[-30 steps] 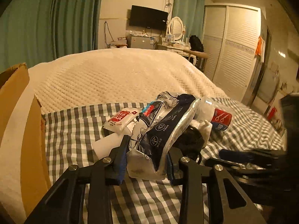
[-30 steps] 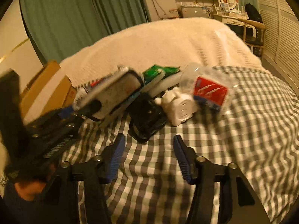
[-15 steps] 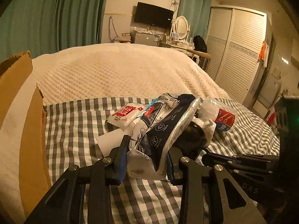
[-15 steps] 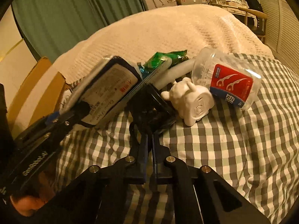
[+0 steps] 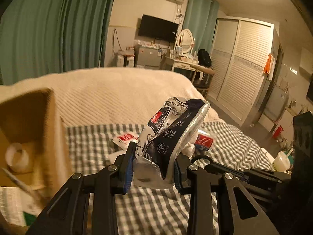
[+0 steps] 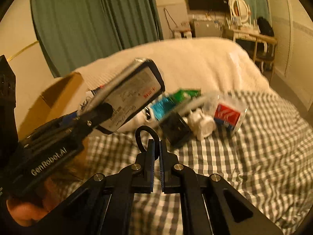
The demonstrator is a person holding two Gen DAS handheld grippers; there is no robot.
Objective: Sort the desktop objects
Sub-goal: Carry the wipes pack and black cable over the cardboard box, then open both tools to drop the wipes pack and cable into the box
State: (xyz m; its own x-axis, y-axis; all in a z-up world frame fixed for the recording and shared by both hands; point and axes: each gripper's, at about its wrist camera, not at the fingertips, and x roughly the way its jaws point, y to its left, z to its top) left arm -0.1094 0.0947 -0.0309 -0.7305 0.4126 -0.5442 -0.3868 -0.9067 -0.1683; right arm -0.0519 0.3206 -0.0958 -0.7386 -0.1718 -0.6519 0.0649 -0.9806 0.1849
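My left gripper (image 5: 153,168) is shut on a silver and dark blue wipes pack (image 5: 172,135), held up above the checked cloth (image 5: 156,205). An open cardboard box (image 5: 29,117) stands close at its left. In the right wrist view the same pack (image 6: 133,96) hangs in the left gripper (image 6: 93,117). My right gripper (image 6: 156,150) is shut, and a black strap loop (image 6: 143,137) sticks up from between its pads. The strap's black object (image 6: 176,132) lies tilted just beyond. I cannot tell whether it is off the cloth.
On the cloth lie a white pig-shaped figure (image 6: 203,125), a clear tub with a red label (image 6: 228,115), green (image 6: 185,95) and blue (image 6: 164,107) packets, and a red-and-white sachet (image 5: 125,138). A tape roll (image 5: 16,156) sits in the box. A cream blanket (image 6: 185,62) lies behind.
Both grippers have risen. The left one carried the wipes pack up, and the box's inside now shows. The right one, open a second ago, shut on the black strap.
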